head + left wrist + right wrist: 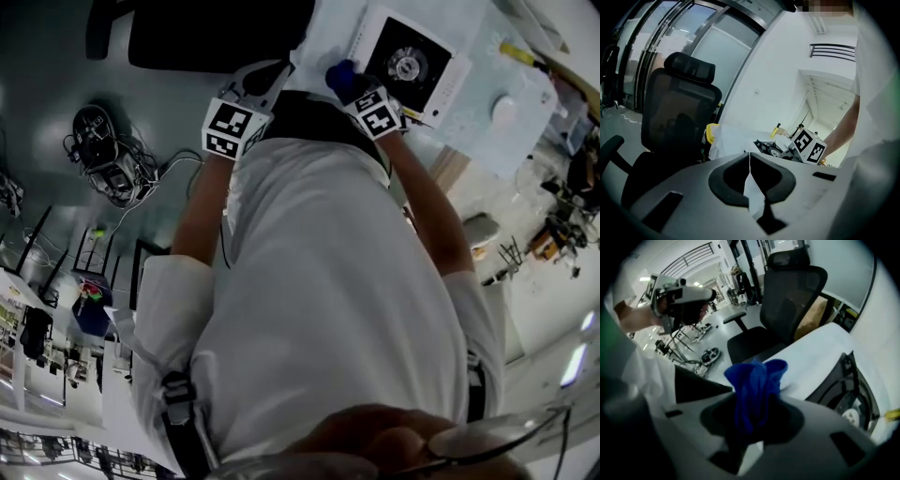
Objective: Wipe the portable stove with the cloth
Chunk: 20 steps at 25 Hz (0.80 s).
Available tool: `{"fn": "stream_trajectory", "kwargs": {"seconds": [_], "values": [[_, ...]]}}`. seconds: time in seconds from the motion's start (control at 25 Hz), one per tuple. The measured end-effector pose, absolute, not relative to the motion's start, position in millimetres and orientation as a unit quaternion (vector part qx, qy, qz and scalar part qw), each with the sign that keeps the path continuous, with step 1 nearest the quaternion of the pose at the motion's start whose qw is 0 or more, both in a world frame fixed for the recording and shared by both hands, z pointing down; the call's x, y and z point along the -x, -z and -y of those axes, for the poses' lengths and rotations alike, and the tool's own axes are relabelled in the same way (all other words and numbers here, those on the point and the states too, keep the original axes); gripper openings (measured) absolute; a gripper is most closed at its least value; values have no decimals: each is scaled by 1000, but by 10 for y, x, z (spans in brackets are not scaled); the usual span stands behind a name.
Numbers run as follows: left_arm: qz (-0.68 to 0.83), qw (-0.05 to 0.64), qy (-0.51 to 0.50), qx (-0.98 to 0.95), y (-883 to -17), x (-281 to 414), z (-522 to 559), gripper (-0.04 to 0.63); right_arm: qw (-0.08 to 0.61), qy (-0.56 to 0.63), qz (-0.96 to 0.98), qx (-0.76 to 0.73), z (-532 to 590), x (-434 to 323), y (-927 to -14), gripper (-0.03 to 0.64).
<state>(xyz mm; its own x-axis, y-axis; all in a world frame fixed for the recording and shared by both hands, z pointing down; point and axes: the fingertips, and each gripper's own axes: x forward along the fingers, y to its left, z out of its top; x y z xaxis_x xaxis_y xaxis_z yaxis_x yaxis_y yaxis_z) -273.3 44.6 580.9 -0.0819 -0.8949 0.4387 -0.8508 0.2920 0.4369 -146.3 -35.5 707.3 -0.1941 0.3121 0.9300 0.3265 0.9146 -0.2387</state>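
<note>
Blue cloth is pinched in right hand-held gripper near the stove for wiping; left hand-held gripper is clenched, empty.

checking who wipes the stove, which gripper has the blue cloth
The right gripper: a bunched blue cloth sits clamped between its fingers. The left gripper has its fingers closed on nothing.
</note>
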Motion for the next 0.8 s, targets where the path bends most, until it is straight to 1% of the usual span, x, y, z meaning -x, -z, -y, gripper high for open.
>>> {"fn": "stream_trajectory", "kwargs": {"seconds": [0.24,0.64,0.8], "values": [[734,331,40,-592,-5846,2840,-537,37,635,11,748,191,477,1516,-7019,152],[727,335,49,-598,-5913,2965,-504,37,657,55,730,177,774,1689,-7004,152],[724,333,53,-602,-5915,3025,-475,37,656,74,729,181,861,1838,-6996,152]]}}
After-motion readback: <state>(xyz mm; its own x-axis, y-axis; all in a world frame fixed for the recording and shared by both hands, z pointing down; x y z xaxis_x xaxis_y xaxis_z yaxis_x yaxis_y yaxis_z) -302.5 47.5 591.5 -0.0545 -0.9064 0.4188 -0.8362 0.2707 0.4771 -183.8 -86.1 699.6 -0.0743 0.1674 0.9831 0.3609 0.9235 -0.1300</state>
